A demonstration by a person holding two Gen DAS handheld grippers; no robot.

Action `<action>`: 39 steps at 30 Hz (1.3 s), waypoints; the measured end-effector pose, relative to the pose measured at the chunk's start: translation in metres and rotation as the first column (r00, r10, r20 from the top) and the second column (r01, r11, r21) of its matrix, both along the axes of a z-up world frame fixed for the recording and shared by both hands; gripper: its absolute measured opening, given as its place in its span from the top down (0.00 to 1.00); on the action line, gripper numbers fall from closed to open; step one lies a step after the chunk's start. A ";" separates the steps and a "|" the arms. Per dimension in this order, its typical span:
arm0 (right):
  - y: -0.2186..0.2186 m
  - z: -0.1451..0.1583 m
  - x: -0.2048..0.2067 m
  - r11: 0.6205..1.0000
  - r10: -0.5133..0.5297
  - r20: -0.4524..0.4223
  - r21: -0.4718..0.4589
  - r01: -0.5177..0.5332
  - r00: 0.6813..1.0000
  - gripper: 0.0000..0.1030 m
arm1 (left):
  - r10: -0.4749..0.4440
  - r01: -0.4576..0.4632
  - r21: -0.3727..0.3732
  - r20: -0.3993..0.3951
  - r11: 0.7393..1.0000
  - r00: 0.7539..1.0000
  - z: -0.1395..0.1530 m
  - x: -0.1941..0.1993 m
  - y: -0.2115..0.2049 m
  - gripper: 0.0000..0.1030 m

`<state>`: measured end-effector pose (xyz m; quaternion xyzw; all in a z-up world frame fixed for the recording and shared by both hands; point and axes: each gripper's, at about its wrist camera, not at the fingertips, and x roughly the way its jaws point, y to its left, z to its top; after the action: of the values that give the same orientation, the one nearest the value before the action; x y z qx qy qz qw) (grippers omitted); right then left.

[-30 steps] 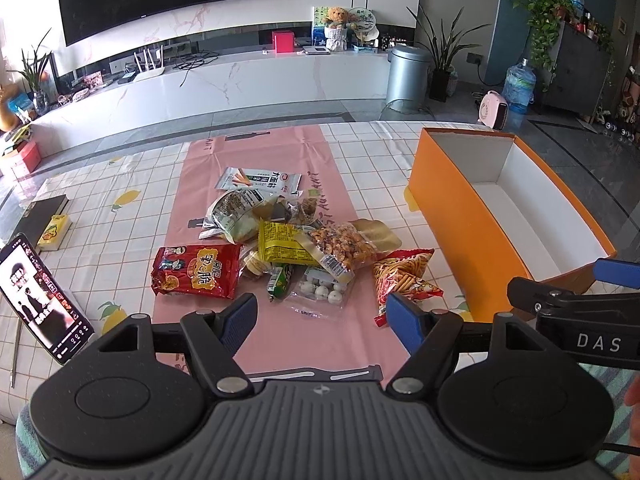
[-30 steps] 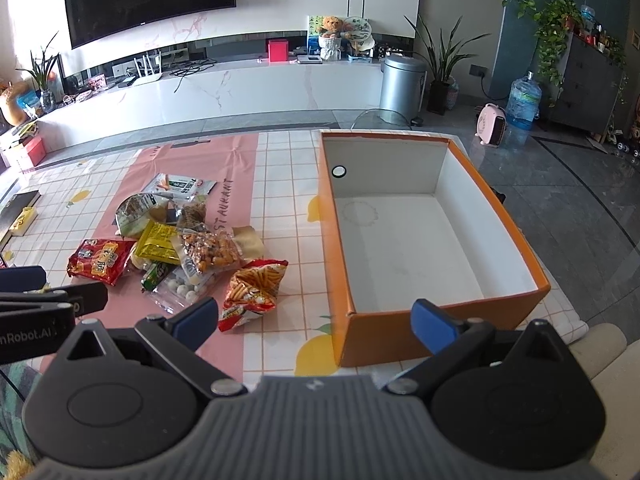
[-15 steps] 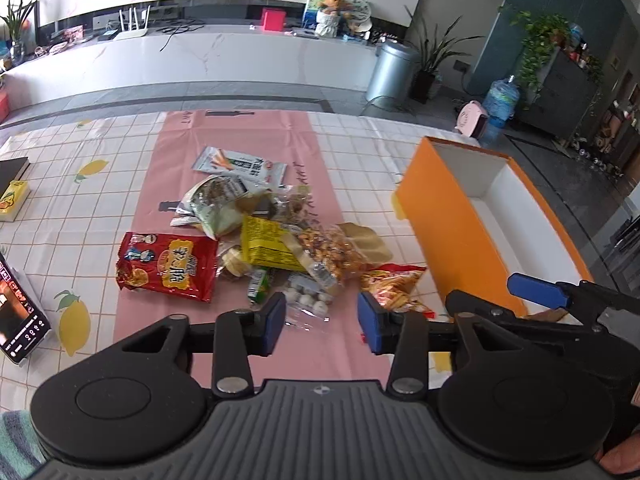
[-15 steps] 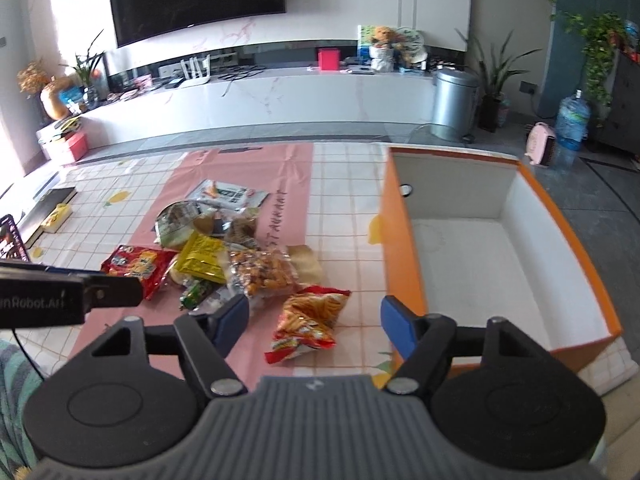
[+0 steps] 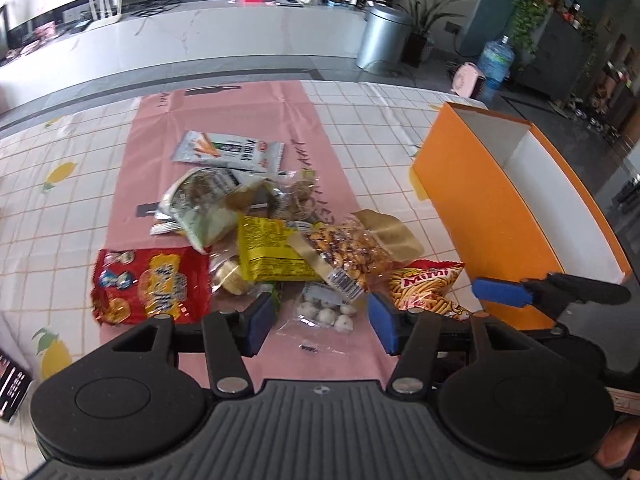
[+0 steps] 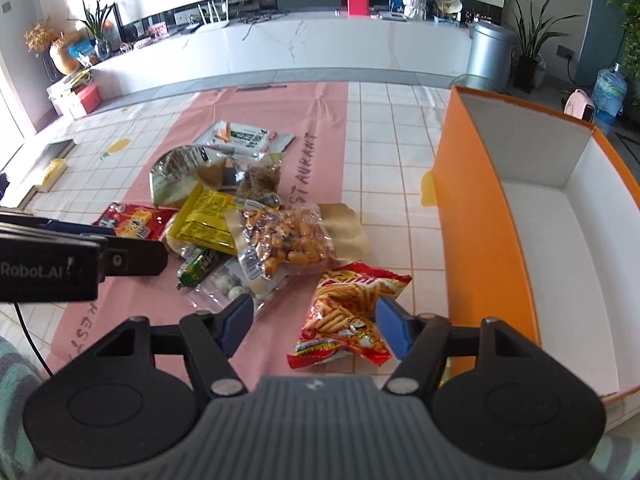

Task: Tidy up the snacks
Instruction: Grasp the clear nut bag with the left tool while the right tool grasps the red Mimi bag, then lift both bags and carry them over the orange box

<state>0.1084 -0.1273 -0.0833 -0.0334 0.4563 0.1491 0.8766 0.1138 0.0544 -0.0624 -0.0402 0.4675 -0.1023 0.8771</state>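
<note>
On the pink runner, crinkled snack packets [image 5: 280, 240] lie heaped beside an orange box [image 6: 484, 216]; left gripper [image 5: 322, 320] reopening slightly, right gripper [image 6: 314, 320] narrowing, both empty.

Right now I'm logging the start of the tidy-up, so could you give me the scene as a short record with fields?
surface: checked tablecloth with a pink runner
snacks: loose pile of packets on the runner
nearest packet: red snack bag, lying flat
container: orange box, open, nothing seen inside
left gripper: open, over a clear bag of white balls
right gripper: open, astride the red snack bag
</note>
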 end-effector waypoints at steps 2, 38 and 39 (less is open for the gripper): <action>0.001 -0.007 0.007 1.000 0.005 -0.008 -0.018 -0.005 1.000 0.36 | -0.043 0.043 0.005 0.006 0.999 0.999 -0.006 0.005 -0.006 0.38; -0.025 -0.057 0.043 0.999 0.023 -0.043 0.039 -0.021 0.999 0.52 | -0.629 0.680 0.304 -0.261 0.667 0.733 -0.075 0.119 -0.084 0.12; -0.025 -0.057 0.043 0.999 0.023 -0.044 0.042 -0.021 0.999 0.52 | -0.615 0.668 0.296 -0.261 0.683 0.744 -0.076 0.121 -0.084 0.13</action>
<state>0.1517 -0.1527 -0.1400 -0.0170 0.4720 0.1686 0.8651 0.2347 -0.0296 -0.1385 0.2856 0.5226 -0.3099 0.7411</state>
